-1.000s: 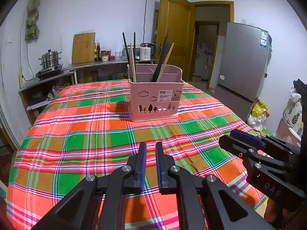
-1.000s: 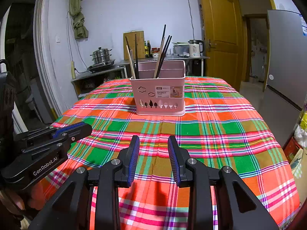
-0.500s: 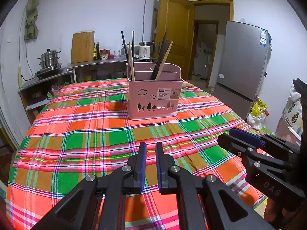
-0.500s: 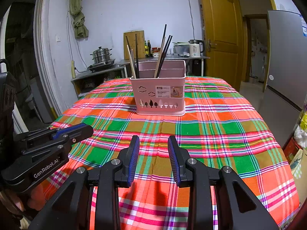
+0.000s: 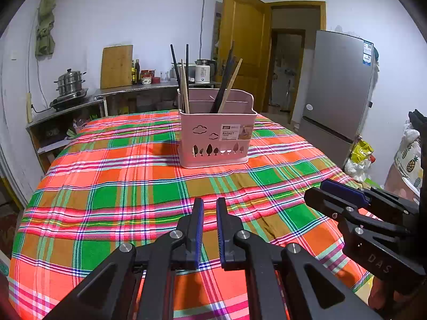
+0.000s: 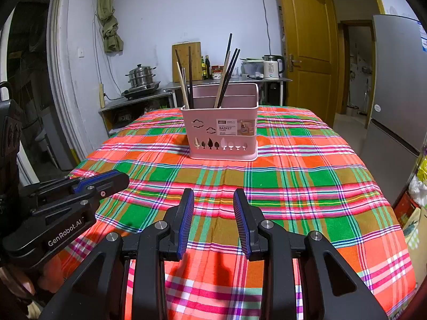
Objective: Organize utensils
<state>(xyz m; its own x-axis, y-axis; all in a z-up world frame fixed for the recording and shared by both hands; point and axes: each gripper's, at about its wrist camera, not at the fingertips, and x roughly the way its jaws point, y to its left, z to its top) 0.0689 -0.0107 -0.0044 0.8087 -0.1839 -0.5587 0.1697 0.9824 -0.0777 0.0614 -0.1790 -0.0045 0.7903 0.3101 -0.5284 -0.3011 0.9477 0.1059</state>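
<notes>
Chopsticks (image 6: 225,77) lower ends hidden inside basket (image 6: 221,133).

**Readable text in the two wrist views**

The pink utensil basket (image 6: 221,130) carries a label (image 6: 234,128) on its front wall; the word "BASKET" reads clearly on it, while the smaller lines around that word are too fine to make out. The side of the left tool (image 6: 80,200), seen from the right wrist view, is printed "GenRobot.AI". The side of the right tool (image 5: 347,205), seen from the left wrist view, shows the letters "DAS". The refrigerator (image 5: 339,85) has a blue sticker (image 5: 367,53) near its top corner, unreadable. The white kettle (image 6: 271,68) bears small marks, also illegible.
</notes>
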